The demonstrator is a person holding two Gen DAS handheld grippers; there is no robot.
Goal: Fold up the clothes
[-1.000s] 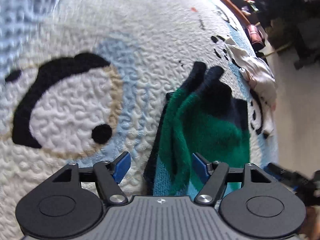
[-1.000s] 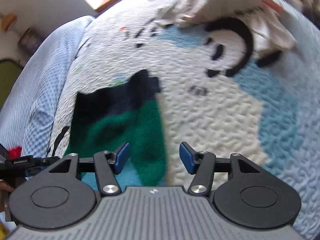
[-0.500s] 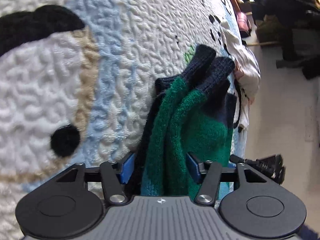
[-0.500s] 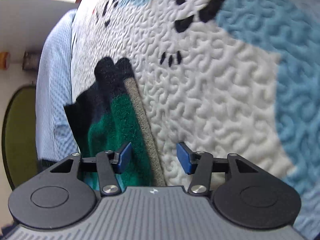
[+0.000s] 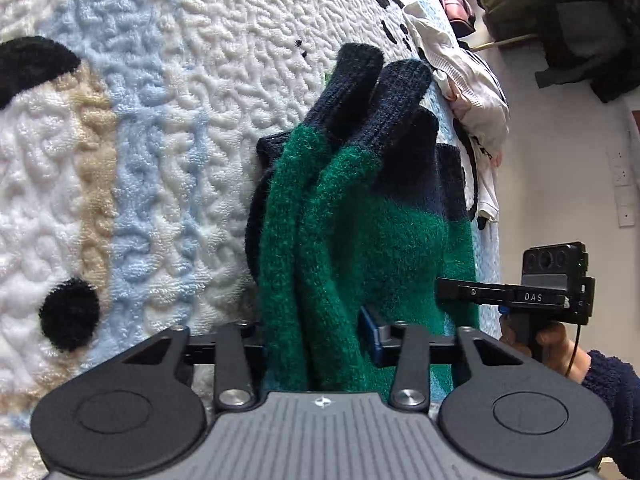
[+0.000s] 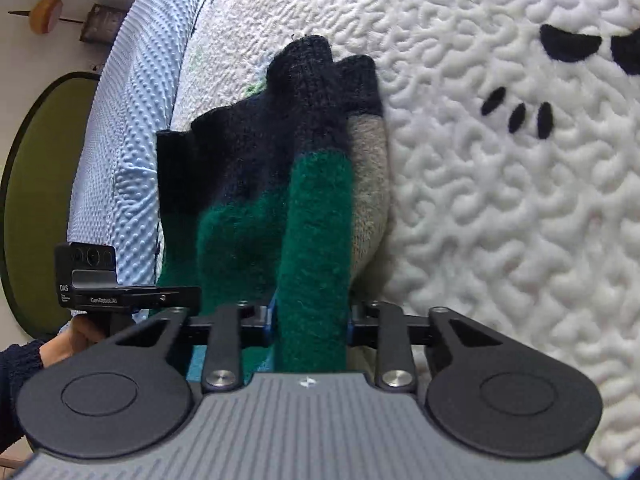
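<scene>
A knit sweater (image 5: 360,232) in green with navy cuffs and a light blue band lies partly folded on a white quilted bedspread (image 5: 168,128). My left gripper (image 5: 316,332) is shut on a thick fold of its green part. In the right wrist view the sweater (image 6: 280,200) shows a grey inner strip, and my right gripper (image 6: 310,320) is shut on another green fold. Each gripper shows in the other's view, the right gripper (image 5: 516,296) and the left gripper (image 6: 120,292) at the sweater's opposite edges.
The bedspread has a panda print with black and blue patches (image 6: 568,40). A crumpled white garment (image 5: 468,92) lies at the bed's far edge. A light blue textured sheet (image 6: 128,120) lies to the left. Dark clutter (image 5: 560,20) stands beyond the bed.
Both grippers moved in onto the sweater's near edge and closed on its green folds; they were open a second ago.
</scene>
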